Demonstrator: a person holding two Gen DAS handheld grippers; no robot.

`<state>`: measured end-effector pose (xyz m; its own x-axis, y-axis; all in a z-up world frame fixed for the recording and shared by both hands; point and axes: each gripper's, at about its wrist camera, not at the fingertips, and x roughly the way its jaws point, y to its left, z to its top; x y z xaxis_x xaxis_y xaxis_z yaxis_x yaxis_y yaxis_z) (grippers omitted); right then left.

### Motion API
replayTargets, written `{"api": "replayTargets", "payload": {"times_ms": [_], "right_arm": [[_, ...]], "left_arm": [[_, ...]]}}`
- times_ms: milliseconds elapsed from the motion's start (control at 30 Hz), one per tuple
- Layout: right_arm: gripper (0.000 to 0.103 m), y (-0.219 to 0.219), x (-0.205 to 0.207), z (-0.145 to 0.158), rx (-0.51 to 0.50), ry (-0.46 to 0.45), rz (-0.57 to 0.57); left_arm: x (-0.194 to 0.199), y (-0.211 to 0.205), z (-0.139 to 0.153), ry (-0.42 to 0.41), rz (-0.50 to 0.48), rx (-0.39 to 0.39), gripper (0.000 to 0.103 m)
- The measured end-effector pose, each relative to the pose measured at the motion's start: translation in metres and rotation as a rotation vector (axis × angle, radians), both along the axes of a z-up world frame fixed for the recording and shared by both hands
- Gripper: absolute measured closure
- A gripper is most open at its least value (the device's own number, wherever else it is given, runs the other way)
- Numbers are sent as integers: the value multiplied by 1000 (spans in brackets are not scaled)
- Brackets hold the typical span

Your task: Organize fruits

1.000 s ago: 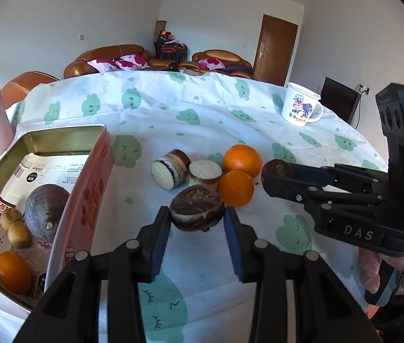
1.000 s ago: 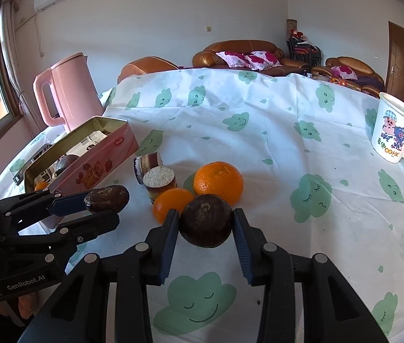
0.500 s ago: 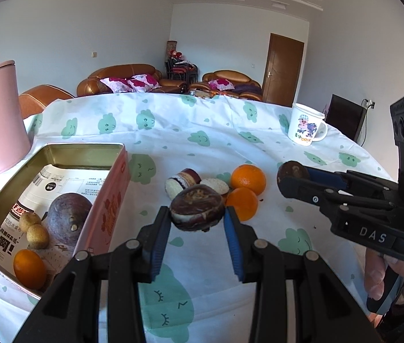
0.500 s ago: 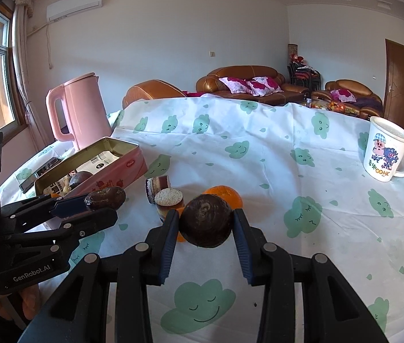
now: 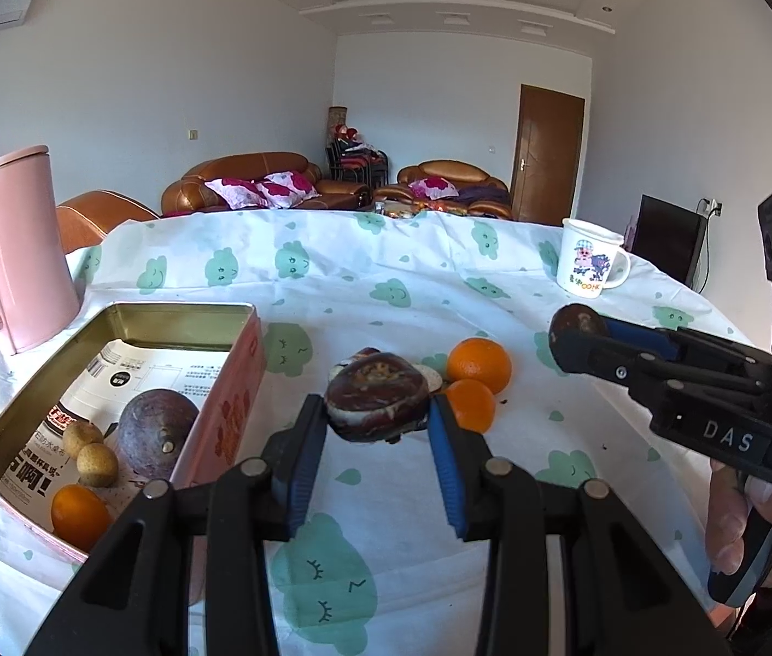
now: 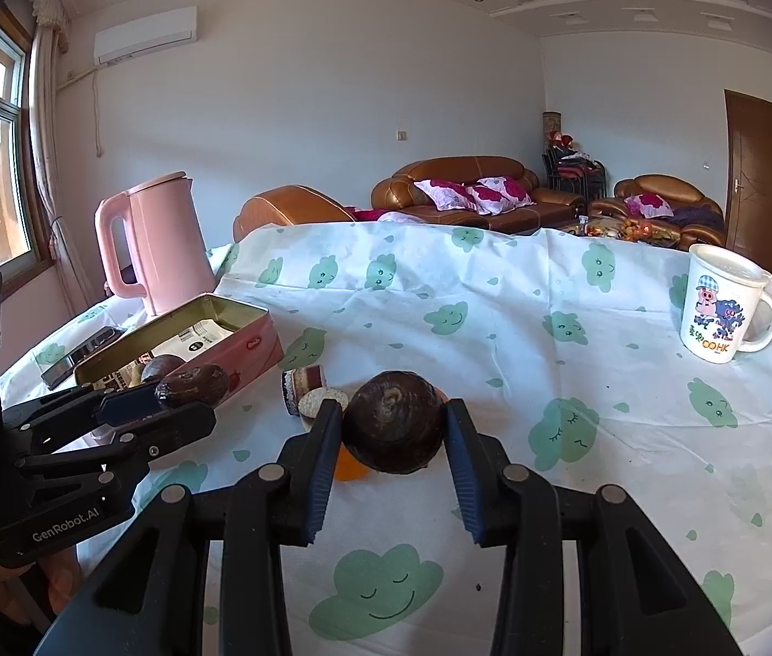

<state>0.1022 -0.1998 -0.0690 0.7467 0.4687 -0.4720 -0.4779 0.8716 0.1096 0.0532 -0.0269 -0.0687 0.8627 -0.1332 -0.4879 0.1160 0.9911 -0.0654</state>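
My left gripper (image 5: pixel 378 410) is shut on a dark mottled fruit half (image 5: pixel 375 399), held above the table right of the pink tin (image 5: pixel 222 426). The tin holds a purple fruit (image 5: pixel 153 440), two small tan fruits (image 5: pixel 89 451) and an orange (image 5: pixel 79 516). My right gripper (image 6: pixel 392 429) is shut on a round dark brown fruit (image 6: pixel 394 421), also held above the table; it shows in the left wrist view (image 5: pixel 577 328). Two oranges (image 5: pixel 478 365) and cut fruit pieces (image 6: pixel 306 382) lie on the cloth below, partly hidden.
A pink kettle (image 5: pixel 9 251) stands behind the tin at the left. A white cartoon mug (image 6: pixel 725 309) stands at the far right. A dark phone (image 6: pixel 82 355) lies left of the tin. The table has a white cloth with green clouds (image 6: pixel 550 328).
Both grippers have risen with their fruits; the table and the fruits on it now sit lower in both views. Both grips are unchanged.
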Motion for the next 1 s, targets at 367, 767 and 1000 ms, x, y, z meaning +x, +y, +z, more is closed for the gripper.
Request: {"api": "replayTargets", "payload": {"times_ms": [367, 767, 1000], "right_arm": [[63, -4, -6, 3, 13, -41, -9], [63, -6, -16, 7, 22, -91, -16], [63, -6, -21, 10, 17, -123, -19]], "left_arm": [[-12, -6, 4, -68, 4, 38, 63], [-18, -9, 8, -110, 2, 50, 63], [-22, -12, 11, -135, 2, 61, 63]]}}
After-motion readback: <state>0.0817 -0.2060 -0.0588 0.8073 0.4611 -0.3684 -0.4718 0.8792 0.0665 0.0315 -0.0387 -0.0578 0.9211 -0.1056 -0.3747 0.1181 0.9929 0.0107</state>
